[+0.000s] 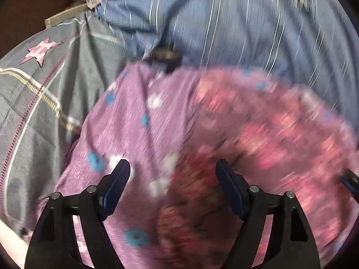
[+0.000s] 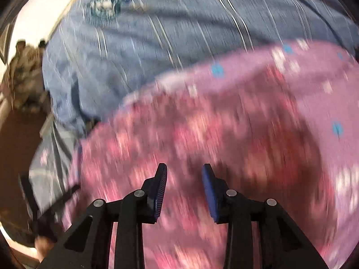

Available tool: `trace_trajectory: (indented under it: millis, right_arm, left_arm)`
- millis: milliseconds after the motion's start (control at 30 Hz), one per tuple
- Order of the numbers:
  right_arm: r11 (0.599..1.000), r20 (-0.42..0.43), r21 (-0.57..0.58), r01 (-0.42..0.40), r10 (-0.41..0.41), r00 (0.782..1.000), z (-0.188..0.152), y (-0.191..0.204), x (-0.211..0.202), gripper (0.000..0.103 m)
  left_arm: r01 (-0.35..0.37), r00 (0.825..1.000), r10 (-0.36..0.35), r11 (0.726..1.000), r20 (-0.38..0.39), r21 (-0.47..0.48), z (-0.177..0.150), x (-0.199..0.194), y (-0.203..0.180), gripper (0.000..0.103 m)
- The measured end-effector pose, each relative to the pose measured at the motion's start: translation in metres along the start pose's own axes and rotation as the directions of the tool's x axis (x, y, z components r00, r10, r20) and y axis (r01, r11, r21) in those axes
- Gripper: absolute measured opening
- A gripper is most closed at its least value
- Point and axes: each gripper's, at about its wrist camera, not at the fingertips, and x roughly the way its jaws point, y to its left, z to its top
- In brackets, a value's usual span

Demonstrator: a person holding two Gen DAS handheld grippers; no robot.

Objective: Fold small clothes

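Note:
A small purple and pink garment [image 1: 202, 134] with blue and white flowers lies spread on the bed, blurred by motion. It fills the lower part of the right wrist view [image 2: 224, 123] too. My left gripper [image 1: 172, 168] is open wide just above the cloth, with nothing between its blue pads. My right gripper [image 2: 185, 170] is open, less wide, also over the garment and empty. Part of the right gripper shows at the right edge of the left wrist view [image 1: 351, 181].
A blue striped quilt [image 1: 224, 22] lies beyond the garment. A grey bedsheet [image 1: 33, 89] with a pink star covers the bed at the left. The bed edge and brown floor [image 2: 18, 145] lie to the left in the right wrist view.

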Motion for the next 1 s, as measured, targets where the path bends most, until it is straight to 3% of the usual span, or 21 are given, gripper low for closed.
trace_trajectory:
  millis: [67, 100, 133, 167, 233, 267, 333, 400, 500, 633, 733, 833, 933, 1000]
  right_arm:
    - [0.999, -0.044, 0.002, 0.032, -0.032, 0.999, -0.028, -0.008, 0.007, 0.03]
    - [1.0, 0.009, -0.012, 0.022, -0.022, 1.0, -0.035, -0.01, -0.002, 0.03]
    - [1.0, 0.003, -0.014, 0.025, -0.024, 1.0, -0.038, -0.008, -0.009, 0.032]
    - [1.0, 0.003, 0.007, -0.002, 0.002, 1.0, -0.04, -0.006, -0.021, 0.035]
    - [0.997, 0.06, -0.004, -0.082, 0.082, 0.995, -0.044, -0.004, -0.043, 0.037]
    - [0.994, 0.093, -0.02, -0.11, 0.111, 0.989, -0.048, -0.002, -0.053, 0.044]
    - [0.983, 0.153, -0.016, -0.181, 0.181, 0.972, -0.059, -0.002, -0.069, 0.05]
    - [0.967, 0.155, 0.015, -0.256, 0.25, 0.956, -0.066, -0.003, -0.069, 0.05]
    - [0.957, 0.134, 0.022, -0.29, 0.285, 0.949, -0.067, 0.008, -0.058, 0.05]
    - [0.958, 0.132, -0.021, -0.287, 0.288, 0.949, -0.071, 0.019, -0.056, 0.05]
    - [0.953, 0.129, -0.016, -0.301, 0.301, 0.945, -0.068, 0.015, -0.052, 0.05]
    - [0.95, 0.128, 0.0, -0.312, 0.309, 0.942, -0.063, 0.008, -0.051, 0.05]
    - [0.949, 0.132, 0.009, -0.316, 0.312, 0.941, -0.06, 0.003, -0.049, 0.05]
    - [0.95, 0.134, 0.01, -0.312, 0.308, 0.942, -0.057, 0.002, -0.047, 0.05]
  left_arm:
    - [0.035, 0.998, -0.036, 0.999, -0.059, -0.024, -0.006, 0.01, 0.007, 0.08]
    - [0.061, 0.996, -0.064, 0.996, -0.056, -0.059, -0.007, 0.004, 0.014, 0.079]
    - [0.104, 0.993, -0.108, 0.99, -0.039, -0.097, -0.009, -0.007, 0.025, 0.079]
    - [0.139, 0.99, -0.14, 0.983, -0.002, -0.121, -0.014, -0.022, 0.036, 0.079]
    - [0.14, 0.99, -0.138, 0.979, 0.026, -0.147, -0.026, -0.041, 0.051, 0.079]
    - [0.155, 0.988, -0.152, 0.973, 0.029, -0.173, -0.032, -0.048, 0.059, 0.079]
    - [0.225, 0.974, -0.217, 0.939, 0.058, -0.262, -0.056, -0.063, 0.075, 0.079]
    - [0.253, 0.967, -0.249, 0.912, 0.056, -0.324, -0.082, -0.07, 0.082, 0.079]
    - [0.333, 0.939, -0.34, 0.874, 0.043, -0.355, -0.097, -0.068, 0.072, 0.079]
    - [0.369, 0.924, -0.381, 0.857, 0.038, -0.359, -0.097, -0.06, 0.045, 0.079]
    - [0.408, 0.905, -0.423, 0.824, 0.051, -0.394, -0.097, -0.05, 0.029, 0.074]
    - [0.423, 0.902, -0.421, 0.81, 0.099, -0.405, -0.092, -0.049, 0.019, 0.069]
    - [0.401, 0.91, -0.408, 0.819, 0.074, -0.411, -0.085, -0.036, 0.01, 0.062]
    - [0.412, 0.907, -0.407, 0.801, 0.11, -0.434, -0.081, -0.035, 0.009, 0.062]
